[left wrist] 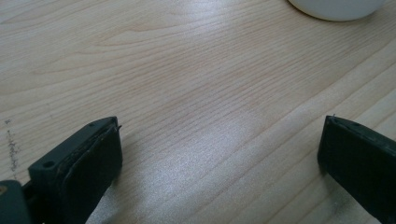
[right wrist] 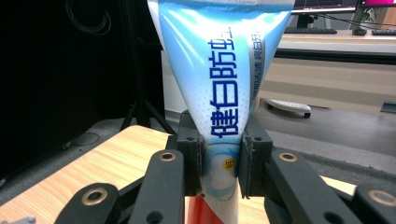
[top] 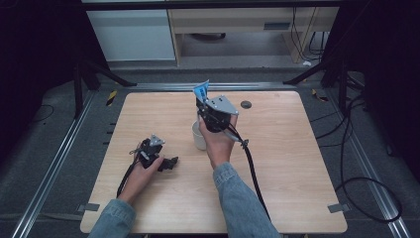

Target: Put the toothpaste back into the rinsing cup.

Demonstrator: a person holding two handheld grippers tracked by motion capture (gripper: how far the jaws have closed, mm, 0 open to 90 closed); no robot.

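Two denim-sleeved forearms reach onto a pale wooden table [top: 297,163] from its near edge. The white cup [top: 199,136], standing near the table's middle, serves as the landmark.

Nearest the viewer and to the left of the cup, the left hand [top: 146,168] lies low on the wood, wrist flat, holding the left gripper [top: 168,162] level and pointed toward the cup. Its jaws stand wide apart with bare wood between them — in the left gripper view the cup's rounded base [left wrist: 337,8] sits just beyond them, untouched.

Directly behind the cup on the near side, the right hand [top: 218,144] is raised off the table, forearm angled up from the elbow, wrist cocked so the right gripper [top: 204,101] points upward and away over the cup's rim. Its jaws are pinched tight on a blue-and-white toothpaste tube [right wrist: 219,84], clamping it near the narrow lower part; the wide crimped end stands up above the jaws. The tube [top: 201,90] is held in the air just above and beyond the cup, not touching it.

Farther past the cup, a small dark round grommet [top: 246,104] sits in the tabletop.
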